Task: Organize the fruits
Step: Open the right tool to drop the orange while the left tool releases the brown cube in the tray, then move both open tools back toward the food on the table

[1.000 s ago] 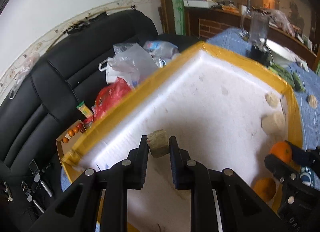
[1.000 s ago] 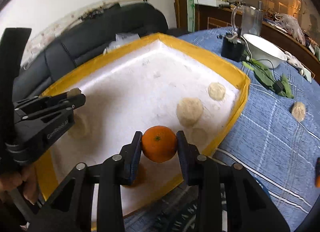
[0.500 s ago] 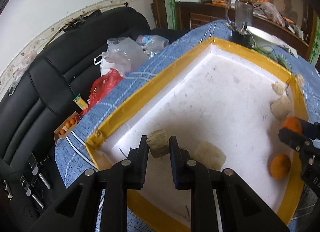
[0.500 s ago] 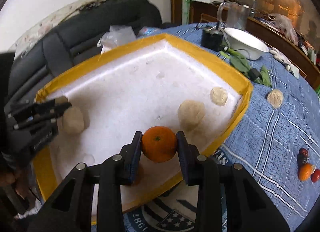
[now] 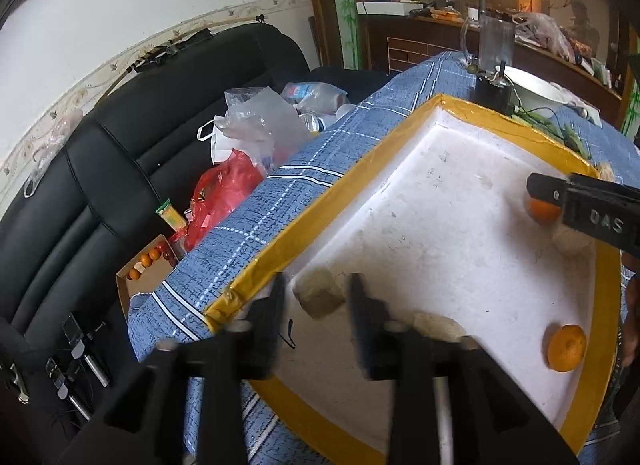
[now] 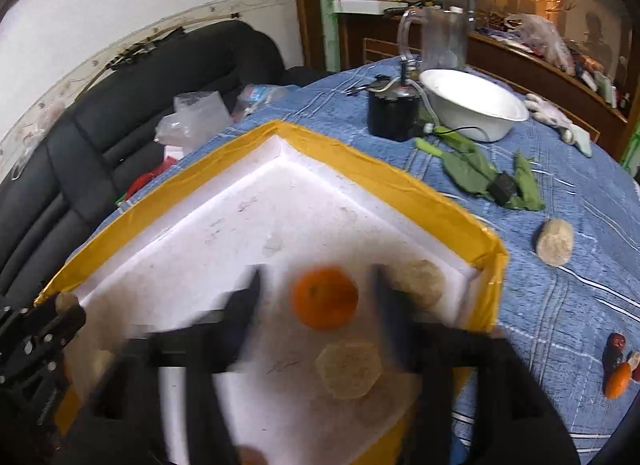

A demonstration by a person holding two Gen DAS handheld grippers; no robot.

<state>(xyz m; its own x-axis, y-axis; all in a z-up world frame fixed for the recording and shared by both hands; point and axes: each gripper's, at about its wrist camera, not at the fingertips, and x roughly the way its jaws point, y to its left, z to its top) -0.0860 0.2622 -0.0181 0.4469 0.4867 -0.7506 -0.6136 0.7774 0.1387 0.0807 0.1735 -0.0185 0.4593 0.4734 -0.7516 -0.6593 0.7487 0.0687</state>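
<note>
Foam tray with yellow taped rim lies on my bench; at its near-left corner my left tool is released around a tan chunk, and rightward my right tool gapes about an orange

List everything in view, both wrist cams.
foam tray: one, white with yellow rim, on the table
oranges: two, orange, in the tray
beige chunks: at least four in the tray, one on the cloth
tablecloth: one, blue checked, under the tray
bowl: one, white, behind the tray
green leaves: several, beside the bowl
black cylinder: one, by the bowl
bags: clear and red, on the black sofa
left gripper: black, open around a chunk
right gripper: black, blurred, open around an orange
</note>
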